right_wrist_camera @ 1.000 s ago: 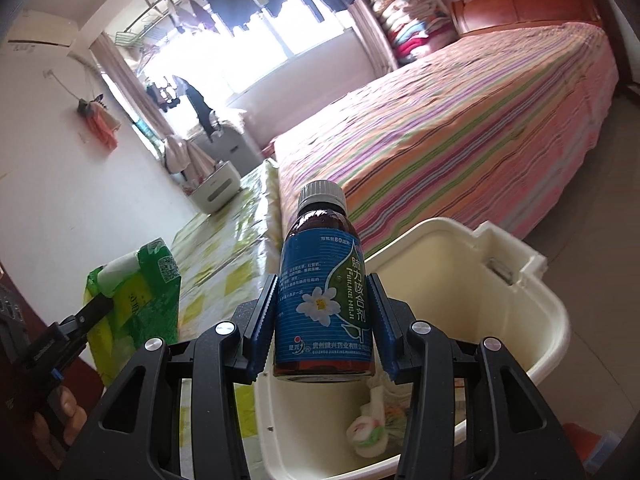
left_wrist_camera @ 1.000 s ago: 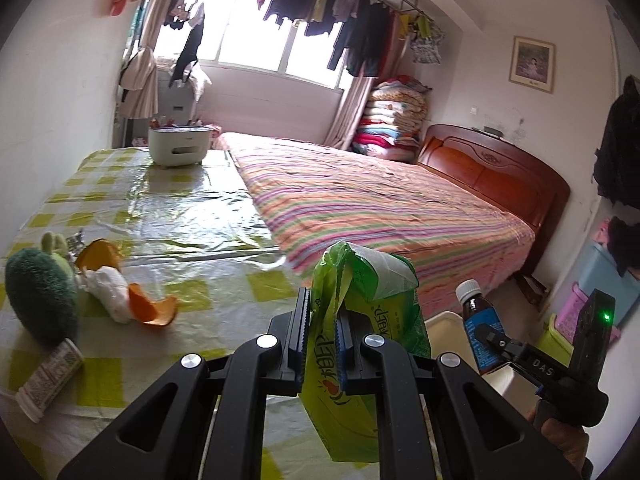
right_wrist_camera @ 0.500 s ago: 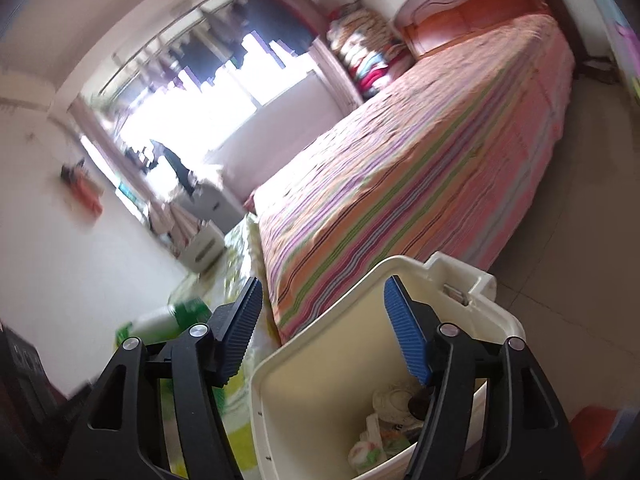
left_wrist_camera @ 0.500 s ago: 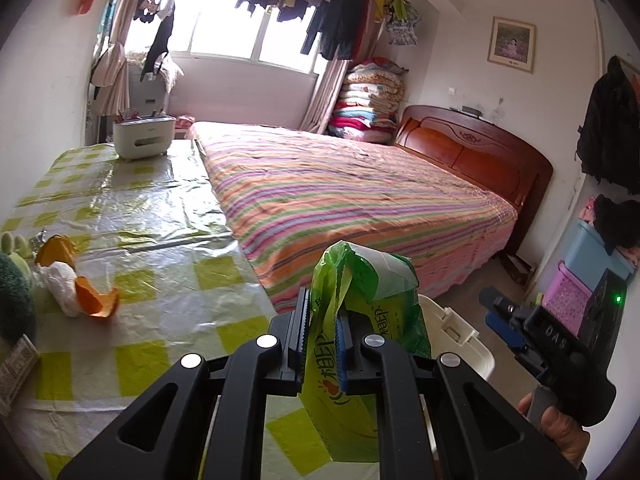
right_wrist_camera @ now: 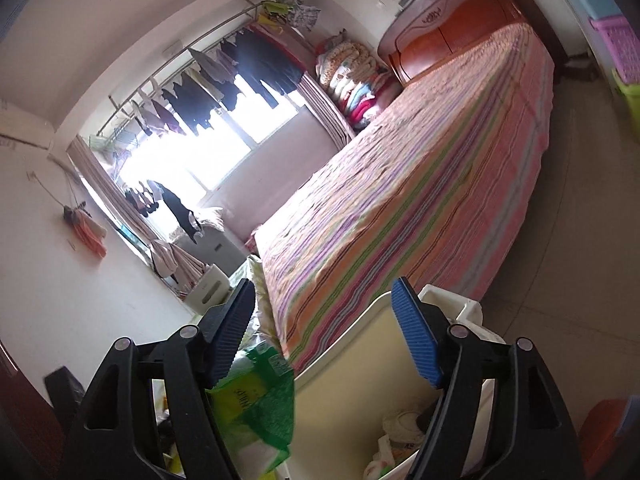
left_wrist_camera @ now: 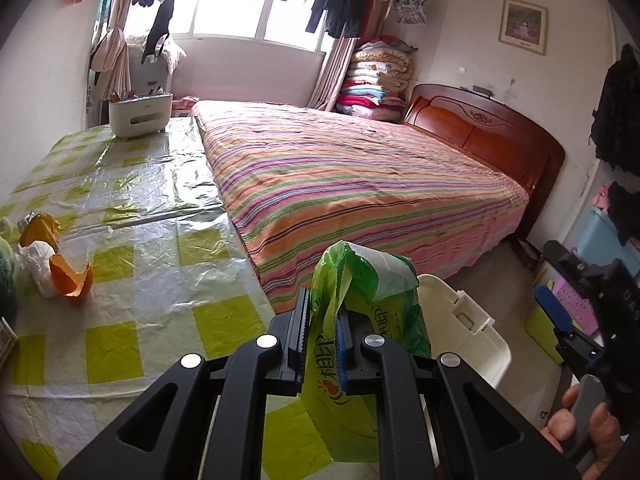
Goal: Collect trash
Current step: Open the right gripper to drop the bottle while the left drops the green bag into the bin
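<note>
My left gripper (left_wrist_camera: pixel 322 330) is shut on a green and yellow plastic wrapper (left_wrist_camera: pixel 360 360), held above the table edge beside the cream trash bin (left_wrist_camera: pixel 468 340). The wrapper also shows in the right wrist view (right_wrist_camera: pixel 252 408). My right gripper (right_wrist_camera: pixel 324 332) is open and empty above the bin (right_wrist_camera: pixel 348 400), which holds crumpled paper and other trash (right_wrist_camera: pixel 400 428). The right gripper shows in the left wrist view (left_wrist_camera: pixel 560 300) at the far right. Orange peel with white tissue (left_wrist_camera: pixel 52 268) lies on the table at the left.
The table (left_wrist_camera: pixel 140 240) has a yellow-checked plastic cover. A striped bed (left_wrist_camera: pixel 360 184) runs along its right side. A white organiser (left_wrist_camera: pixel 140 114) stands at the table's far end. A green plush toy (left_wrist_camera: pixel 6 280) is at the left edge. Coloured crates (left_wrist_camera: pixel 576 308) sit on the floor right.
The right gripper opened and the brown medicine bottle dropped out of it into the bin. The right gripper then tilted and pulled back. The left gripper moved toward the bin with the wrapper.
</note>
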The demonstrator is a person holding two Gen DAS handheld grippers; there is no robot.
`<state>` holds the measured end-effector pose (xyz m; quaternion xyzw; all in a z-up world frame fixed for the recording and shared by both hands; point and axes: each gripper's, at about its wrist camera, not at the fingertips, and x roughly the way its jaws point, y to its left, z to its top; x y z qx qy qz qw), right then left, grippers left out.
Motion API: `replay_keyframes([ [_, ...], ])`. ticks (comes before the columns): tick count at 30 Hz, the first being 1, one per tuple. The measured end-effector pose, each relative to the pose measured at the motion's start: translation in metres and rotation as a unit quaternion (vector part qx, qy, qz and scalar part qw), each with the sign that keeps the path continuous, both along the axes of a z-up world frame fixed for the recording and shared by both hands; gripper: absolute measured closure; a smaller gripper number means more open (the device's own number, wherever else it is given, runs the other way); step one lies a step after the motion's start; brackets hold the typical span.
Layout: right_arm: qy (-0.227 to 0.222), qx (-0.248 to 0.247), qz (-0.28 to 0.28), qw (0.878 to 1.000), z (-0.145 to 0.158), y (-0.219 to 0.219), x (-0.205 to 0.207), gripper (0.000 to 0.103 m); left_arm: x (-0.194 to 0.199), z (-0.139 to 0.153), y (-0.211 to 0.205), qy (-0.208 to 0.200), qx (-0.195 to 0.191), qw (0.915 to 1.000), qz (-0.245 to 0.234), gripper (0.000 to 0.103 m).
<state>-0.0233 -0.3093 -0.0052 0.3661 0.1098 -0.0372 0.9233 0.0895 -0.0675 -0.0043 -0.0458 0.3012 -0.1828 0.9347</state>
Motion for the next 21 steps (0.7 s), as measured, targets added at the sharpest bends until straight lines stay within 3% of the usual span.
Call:
replay_keyframes([
  [10,-0.027,0.024,-0.005,0.999,-0.002,-0.020,-0.014,0.032,0.005,-0.020,-0.043,0.025,0.038,0.9989,-0.014,0.092],
  [21,-0.027,0.050,0.000,0.998,-0.014,-0.038,-0.016,0.030,0.004,-0.038,-0.079,0.046,0.069,0.9960,-0.032,0.091],
])
